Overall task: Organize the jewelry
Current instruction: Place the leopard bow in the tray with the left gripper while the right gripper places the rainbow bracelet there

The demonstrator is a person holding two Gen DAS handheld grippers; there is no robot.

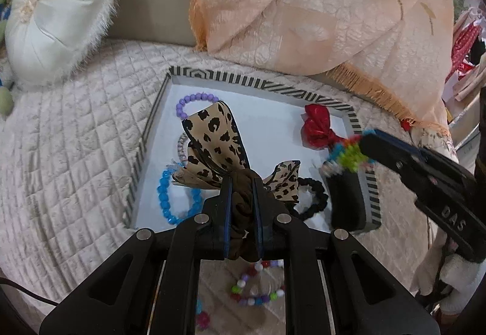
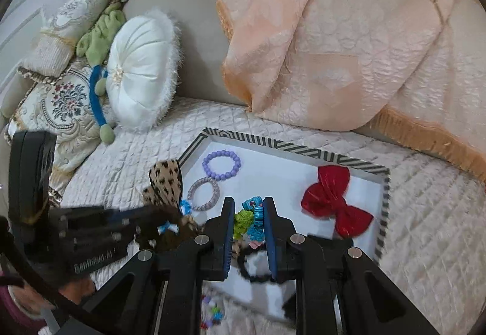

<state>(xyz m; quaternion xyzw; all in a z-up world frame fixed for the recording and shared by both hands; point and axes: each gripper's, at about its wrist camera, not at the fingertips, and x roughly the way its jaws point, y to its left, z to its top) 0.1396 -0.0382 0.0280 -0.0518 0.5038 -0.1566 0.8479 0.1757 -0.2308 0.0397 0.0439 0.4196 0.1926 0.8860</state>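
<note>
You are clamping the leopard-print bow scrunchie (image 1: 218,149) in your left hand-held gripper (image 1: 242,183), jaws nearly shut, hovering over the striped-rim tray (image 1: 267,86) just ahead and below. Your right hand-held gripper (image 2: 249,213) is pinching a multicoloured spiral hair tie (image 2: 250,215), tray bed directly beneath.
</note>
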